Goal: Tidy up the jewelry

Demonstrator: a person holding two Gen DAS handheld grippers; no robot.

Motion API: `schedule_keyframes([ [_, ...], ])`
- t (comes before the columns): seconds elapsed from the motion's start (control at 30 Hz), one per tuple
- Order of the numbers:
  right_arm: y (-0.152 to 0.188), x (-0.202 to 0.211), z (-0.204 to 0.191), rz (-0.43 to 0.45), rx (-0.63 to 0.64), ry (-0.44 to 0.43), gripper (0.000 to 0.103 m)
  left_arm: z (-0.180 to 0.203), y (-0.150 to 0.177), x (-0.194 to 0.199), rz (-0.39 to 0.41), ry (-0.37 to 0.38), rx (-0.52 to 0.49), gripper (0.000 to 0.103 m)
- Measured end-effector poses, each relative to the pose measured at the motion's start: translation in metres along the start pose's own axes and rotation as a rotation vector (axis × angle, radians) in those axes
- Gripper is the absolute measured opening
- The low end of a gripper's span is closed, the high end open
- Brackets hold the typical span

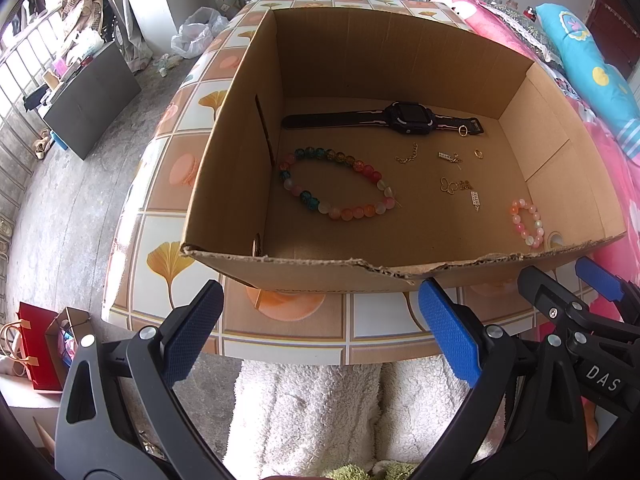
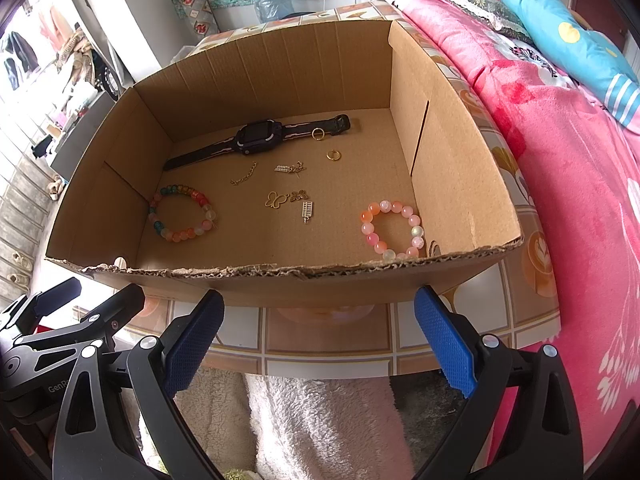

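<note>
The sorting looks not yet begun. Both the left gripper [image 1: 320,328] and right gripper [image 2: 320,336] gape wide and empty, just outside the cardboard box [image 2: 280,276]. The jewelry lies scattered inside: watch [image 2: 256,138], pink bracelet [image 2: 392,232], colorful bracelet [image 2: 182,214]. Next, one likely reaches in.

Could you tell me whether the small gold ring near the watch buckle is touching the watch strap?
Touching: in the right wrist view the gold ring lies overlapping the watch strap, with no gap; the left wrist view agrees.
</note>
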State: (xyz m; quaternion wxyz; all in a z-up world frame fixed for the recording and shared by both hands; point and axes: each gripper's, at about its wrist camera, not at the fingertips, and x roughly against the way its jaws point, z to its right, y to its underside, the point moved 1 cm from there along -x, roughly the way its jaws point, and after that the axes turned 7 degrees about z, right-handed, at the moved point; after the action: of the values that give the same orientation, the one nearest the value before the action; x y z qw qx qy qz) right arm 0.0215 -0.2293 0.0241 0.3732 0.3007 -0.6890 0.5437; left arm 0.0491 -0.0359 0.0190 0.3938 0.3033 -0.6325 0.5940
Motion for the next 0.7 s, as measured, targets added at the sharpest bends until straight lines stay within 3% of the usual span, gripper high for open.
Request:
schedule_keyframes([
  [0.7,0.0006,0.0,-0.0007,0.0,0.0,0.001,0.093,-0.001,-0.0001,-0.0003,-0.005,0.005,0.004,0.094],
])
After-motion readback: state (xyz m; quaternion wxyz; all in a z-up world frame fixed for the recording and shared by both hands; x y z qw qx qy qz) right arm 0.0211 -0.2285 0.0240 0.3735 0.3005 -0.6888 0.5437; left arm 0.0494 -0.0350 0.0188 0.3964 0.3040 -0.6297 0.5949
